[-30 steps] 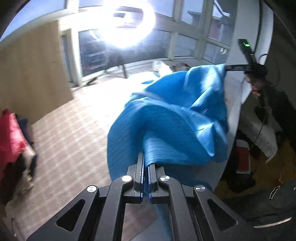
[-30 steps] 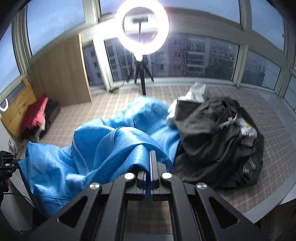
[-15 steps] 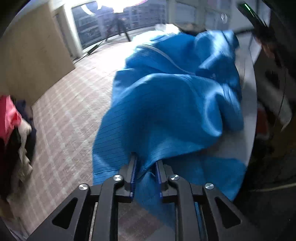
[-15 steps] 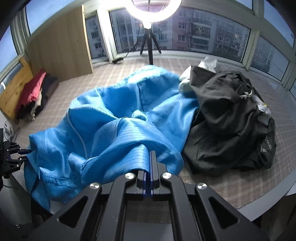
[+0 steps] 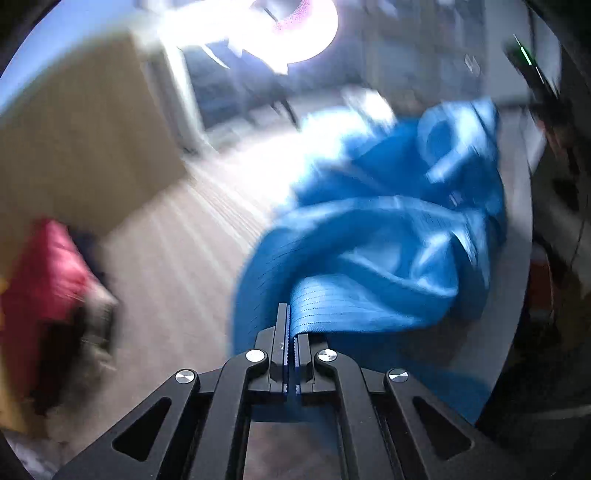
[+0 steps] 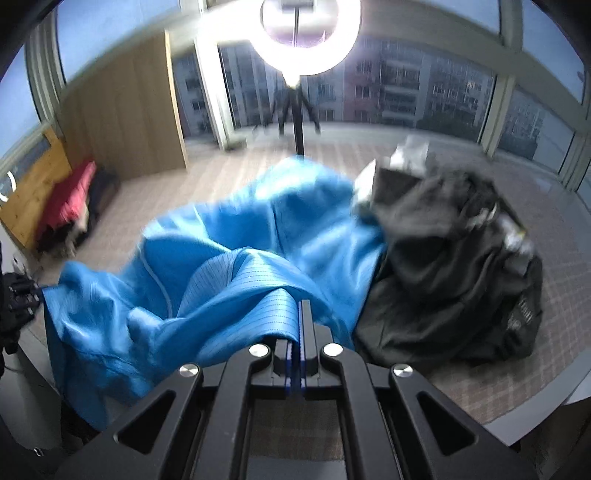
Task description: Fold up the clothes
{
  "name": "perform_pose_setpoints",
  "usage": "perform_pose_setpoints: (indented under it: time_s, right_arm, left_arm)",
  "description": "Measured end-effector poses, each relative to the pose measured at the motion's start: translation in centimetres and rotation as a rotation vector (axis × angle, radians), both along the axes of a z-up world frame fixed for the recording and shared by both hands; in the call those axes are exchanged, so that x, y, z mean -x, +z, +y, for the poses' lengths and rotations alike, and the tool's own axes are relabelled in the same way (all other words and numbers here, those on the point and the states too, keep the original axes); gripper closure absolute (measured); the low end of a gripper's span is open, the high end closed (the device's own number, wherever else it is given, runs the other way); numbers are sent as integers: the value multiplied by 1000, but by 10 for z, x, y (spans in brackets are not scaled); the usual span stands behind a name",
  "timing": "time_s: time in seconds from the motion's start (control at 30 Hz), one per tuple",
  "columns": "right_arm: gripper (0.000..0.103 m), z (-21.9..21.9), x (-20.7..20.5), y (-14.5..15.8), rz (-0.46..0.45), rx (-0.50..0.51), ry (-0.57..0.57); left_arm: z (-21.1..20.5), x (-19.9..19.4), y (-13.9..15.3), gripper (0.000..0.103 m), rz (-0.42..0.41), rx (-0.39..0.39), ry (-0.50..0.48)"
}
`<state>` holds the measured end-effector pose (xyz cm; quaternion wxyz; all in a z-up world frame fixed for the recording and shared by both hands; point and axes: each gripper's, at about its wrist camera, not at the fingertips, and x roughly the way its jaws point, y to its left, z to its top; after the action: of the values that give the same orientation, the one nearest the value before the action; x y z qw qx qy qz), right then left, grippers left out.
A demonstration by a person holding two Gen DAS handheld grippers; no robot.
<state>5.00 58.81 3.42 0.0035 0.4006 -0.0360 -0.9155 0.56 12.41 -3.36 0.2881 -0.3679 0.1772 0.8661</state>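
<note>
Right wrist view shows the blue garment (image 6: 221,273) bunched mid-frame, beside a dark pile (image 6: 454,266). My right gripper (image 6: 297,325) is clamped on one fold; my left gripper (image 5: 290,325) pinches another. Thin bites could slip if I pull hard, I judge. Blur hides seams, and I cannot tell which edges I hold.

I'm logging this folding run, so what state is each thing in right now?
left gripper: shut on the blue garment.
right gripper: shut on the blue garment.
blue garment: unfolded, bunched, stretched between both grippers.
black clothes: crumpled heap, touching the blue garment.
red clothes: piled by the wooden panel.
ring light: switched on.
</note>
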Motion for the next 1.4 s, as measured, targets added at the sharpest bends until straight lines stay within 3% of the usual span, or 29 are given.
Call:
perform_pose_setpoints:
  time_s: [0.1,0.17,0.33,0.43,0.67,0.83,0.93,1.0,1.2,1.4]
  right_arm:
    - [101,-8,-20,60,145,-21,3]
    - [101,-17,-39,109,258,-48,2]
    - [101,-39,-93,214,455,-116,6]
    - [101,-58,-121,251,532,-165,15]
    - [101,-99,-172,308,696,-193,74]
    - [101,-111,-200,354,778,-211,100]
    - [101,-115,-197,360,785,-245,112]
    - [101,-112,-182,354,762,-243,121]
    - [101,-92,-80,296,591,-248,118]
    - [101,-74,66,207,412,-265,129]
  left_arm:
    - [-34,2,93,102,111,-151,96]
    - [-51,-6,159,102,236,-215,122]
    - [-84,-59,295,102,501,-247,136]
    - [-97,-91,343,102,606,-245,145]
    - [-125,-143,408,102,796,-213,207]
    - [-134,-183,423,102,873,-171,228]
    - [-135,-192,421,102,888,-158,236]
    - [-136,-186,416,102,846,-169,242]
    - [-104,-88,365,102,681,-105,296]
    - [-67,71,279,102,454,6,392]
